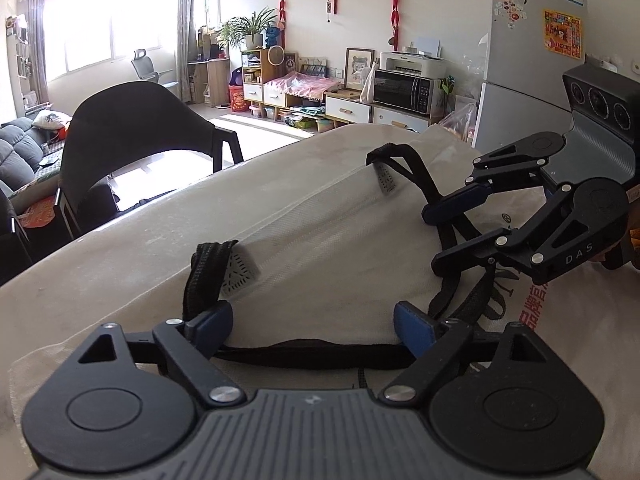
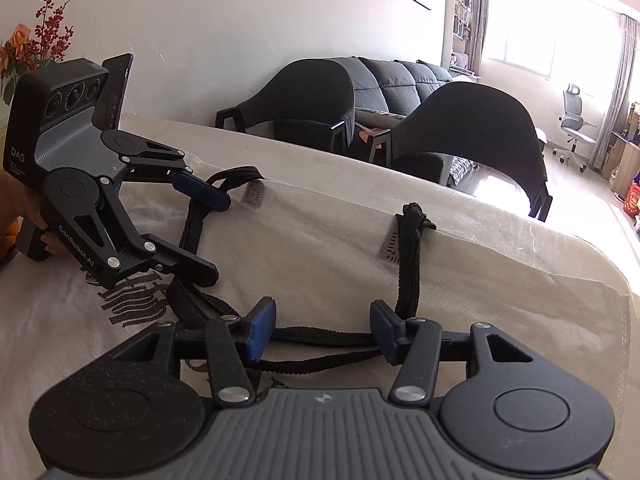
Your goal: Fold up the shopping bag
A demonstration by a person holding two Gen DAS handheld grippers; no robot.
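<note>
Two grippers low over white shopping bag (image 1: 328,216) spread flat on table, covering most of it. Far table edge (image 1: 132,216) runs diagonally behind bag; two dark chairs (image 1: 132,128) just beyond it, open floor past them. Left gripper (image 1: 312,320) released, jaws wide, black strap handle (image 1: 316,350) lying slack across gap between pads, not pinched. Right gripper (image 2: 322,328) also released, narrower gap, second strap (image 2: 324,338) crossing between its pads, loose. Each gripper points toward bag's folded far edge (image 2: 328,196). Grippers near each other, apart.
</note>
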